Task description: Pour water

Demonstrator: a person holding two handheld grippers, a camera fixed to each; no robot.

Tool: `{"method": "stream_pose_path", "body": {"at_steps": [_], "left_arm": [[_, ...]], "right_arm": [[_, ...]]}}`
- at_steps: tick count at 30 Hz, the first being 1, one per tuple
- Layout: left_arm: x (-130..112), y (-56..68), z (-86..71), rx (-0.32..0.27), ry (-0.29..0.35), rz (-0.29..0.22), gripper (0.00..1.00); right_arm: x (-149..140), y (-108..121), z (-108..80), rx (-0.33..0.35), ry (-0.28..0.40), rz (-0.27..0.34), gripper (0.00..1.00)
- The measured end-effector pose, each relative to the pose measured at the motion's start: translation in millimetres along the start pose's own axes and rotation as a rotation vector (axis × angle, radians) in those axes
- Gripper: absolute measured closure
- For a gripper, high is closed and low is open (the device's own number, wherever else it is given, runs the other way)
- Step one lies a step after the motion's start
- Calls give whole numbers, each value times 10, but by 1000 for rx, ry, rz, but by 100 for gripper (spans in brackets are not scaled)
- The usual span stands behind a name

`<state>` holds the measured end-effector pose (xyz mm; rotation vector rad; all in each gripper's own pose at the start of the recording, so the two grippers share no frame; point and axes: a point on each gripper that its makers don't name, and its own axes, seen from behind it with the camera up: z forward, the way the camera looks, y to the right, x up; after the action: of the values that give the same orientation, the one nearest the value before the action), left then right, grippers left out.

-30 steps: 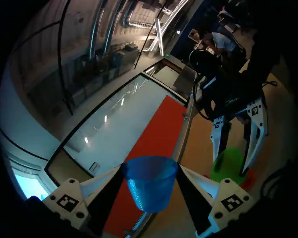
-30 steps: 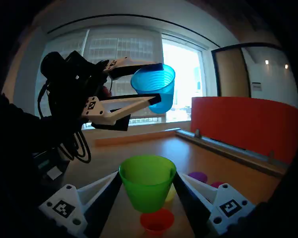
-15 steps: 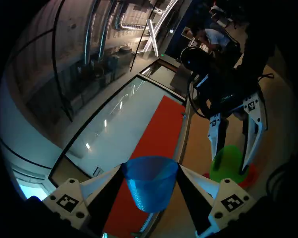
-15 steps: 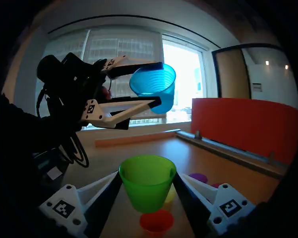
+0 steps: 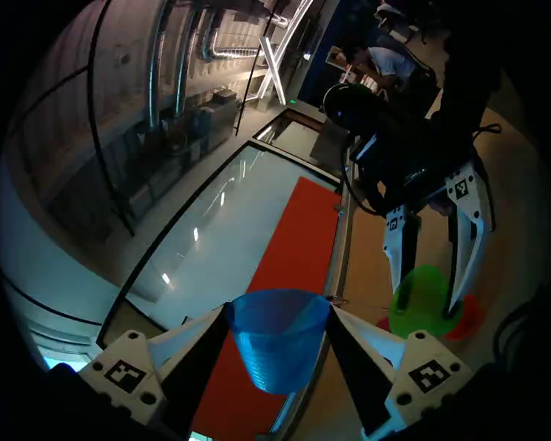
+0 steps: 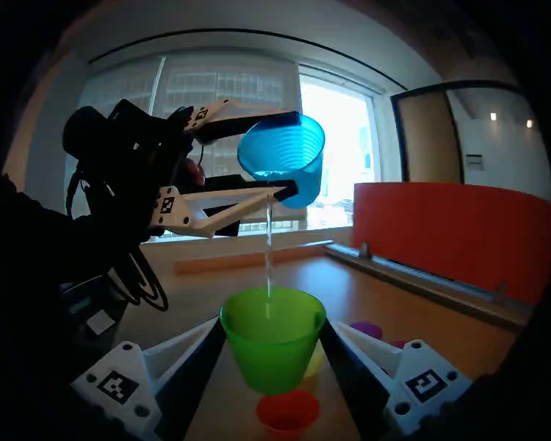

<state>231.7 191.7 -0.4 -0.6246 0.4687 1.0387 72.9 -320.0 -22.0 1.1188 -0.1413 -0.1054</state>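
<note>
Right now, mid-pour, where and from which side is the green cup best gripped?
On the side wall below the rim, level from the side, as the right gripper does: a finger on each flank. The green cup stands upright and widens upward, so it can't slip down, and its mouth is clear for the water.

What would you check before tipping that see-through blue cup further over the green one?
1. Grip of the left gripper on the translucent blue plastic cup, a finger on each side: ok.
2. Grip of the right gripper on the translucent green plastic cup: ok.
3. The thin water stream lands inside the green cup's rim: ok.
4. The green cup stands upright between its fingers: ok.
5. Room left in the green cup: cannot tell, the water level is not clear.
6. Water left in the blue cup: cannot tell.
</note>
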Motion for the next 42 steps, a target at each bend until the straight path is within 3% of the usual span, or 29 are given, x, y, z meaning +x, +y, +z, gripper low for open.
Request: {"method": "stream_pose_path", "body": {"at_steps": [42], "left_arm": [[114, -7, 24, -2, 14, 115, 11]], "right_arm": [[49, -1, -39, -1, 14, -3, 10]]}}
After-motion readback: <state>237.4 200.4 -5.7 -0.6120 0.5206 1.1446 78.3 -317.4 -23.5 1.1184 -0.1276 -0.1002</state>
